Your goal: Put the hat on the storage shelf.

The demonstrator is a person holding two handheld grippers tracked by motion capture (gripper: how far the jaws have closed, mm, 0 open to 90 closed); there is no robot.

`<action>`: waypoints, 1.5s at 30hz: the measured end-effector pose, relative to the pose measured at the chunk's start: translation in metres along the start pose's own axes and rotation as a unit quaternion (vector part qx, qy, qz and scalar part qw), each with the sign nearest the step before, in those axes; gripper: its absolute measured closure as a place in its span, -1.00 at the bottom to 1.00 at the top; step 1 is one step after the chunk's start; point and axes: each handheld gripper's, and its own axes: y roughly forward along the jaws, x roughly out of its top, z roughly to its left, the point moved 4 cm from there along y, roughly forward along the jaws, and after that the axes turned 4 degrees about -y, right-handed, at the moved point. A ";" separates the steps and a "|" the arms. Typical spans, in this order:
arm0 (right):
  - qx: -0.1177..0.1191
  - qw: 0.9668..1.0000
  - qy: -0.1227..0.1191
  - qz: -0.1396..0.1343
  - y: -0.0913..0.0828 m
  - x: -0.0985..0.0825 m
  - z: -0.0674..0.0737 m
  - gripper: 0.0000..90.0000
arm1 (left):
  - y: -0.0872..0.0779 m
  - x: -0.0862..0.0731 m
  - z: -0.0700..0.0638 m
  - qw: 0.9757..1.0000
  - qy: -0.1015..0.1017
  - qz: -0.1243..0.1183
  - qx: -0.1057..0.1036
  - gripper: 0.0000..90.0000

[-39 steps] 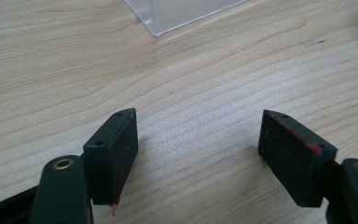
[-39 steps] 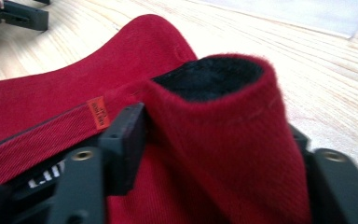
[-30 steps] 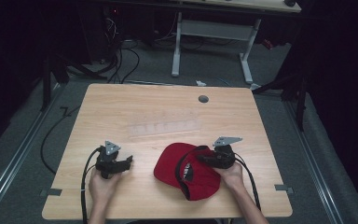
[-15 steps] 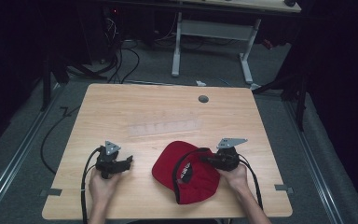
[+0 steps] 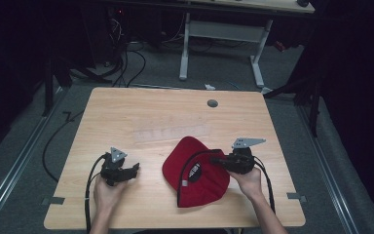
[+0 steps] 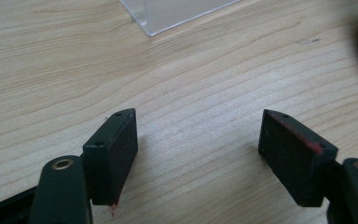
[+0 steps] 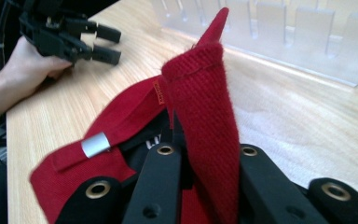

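- Red cloth cap (image 5: 195, 175) lies on the table (image 5: 141, 112): light, floppy, best pinched at its edge.
- Right gripper (image 7: 205, 154) fingers are clamped on that fabric.
- Left gripper (image 6: 198, 140) fingers gape, holding nothing.

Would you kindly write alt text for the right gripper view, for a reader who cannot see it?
The right tongs are shut on a fold of a red cap above a wooden table. A clear plastic rack stands behind; the left tongs rest open at upper left.
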 end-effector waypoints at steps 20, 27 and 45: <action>-0.014 0.999 0.026 -0.023 -0.016 0.038 0.001 0.91 | -0.023 -0.009 -0.053 0.994 0.071 -0.015 -0.083 -0.39; -0.010 0.999 0.034 -0.030 -0.020 0.049 0.001 0.91 | -0.029 -0.011 -0.081 0.988 0.092 -0.001 -0.125 -0.44; 0.006 0.998 0.053 -0.040 -0.021 0.068 0.004 0.91 | -0.018 -0.017 -0.115 0.983 0.114 -0.006 -0.144 -0.48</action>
